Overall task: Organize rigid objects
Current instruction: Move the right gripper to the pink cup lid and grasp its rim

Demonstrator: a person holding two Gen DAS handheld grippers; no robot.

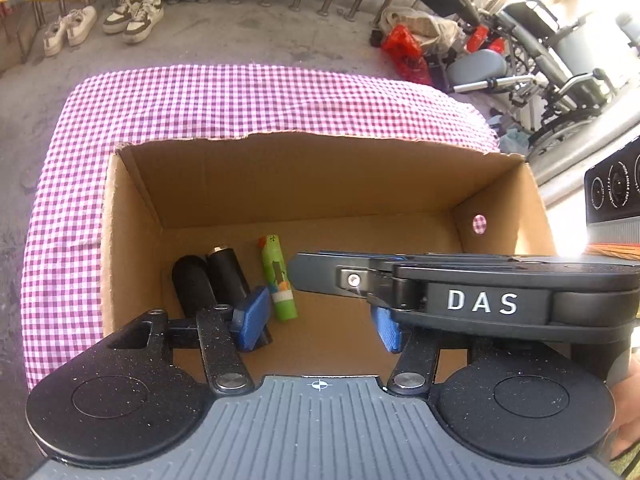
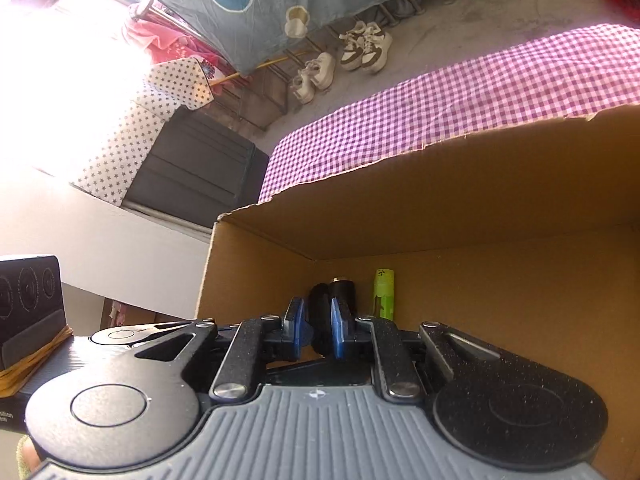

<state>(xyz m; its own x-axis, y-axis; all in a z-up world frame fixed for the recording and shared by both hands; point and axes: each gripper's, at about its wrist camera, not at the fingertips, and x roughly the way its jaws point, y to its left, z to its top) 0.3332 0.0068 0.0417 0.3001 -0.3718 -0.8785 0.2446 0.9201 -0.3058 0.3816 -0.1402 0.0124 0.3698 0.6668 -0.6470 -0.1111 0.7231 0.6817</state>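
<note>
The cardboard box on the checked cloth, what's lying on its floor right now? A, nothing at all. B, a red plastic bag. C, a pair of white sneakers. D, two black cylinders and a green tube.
D: inside the cardboard box, two black cylinders lie side by side near the left wall, with a green tube just to their right; the sneakers and red bag are out on the ground.

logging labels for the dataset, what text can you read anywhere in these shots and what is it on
"DAS": white letters on the side of the right tool, seen from the left wrist view.
Ring text around the lenses of the black device is too small to read.
Marks on the green tube in the cardboard box are unreadable.
</note>
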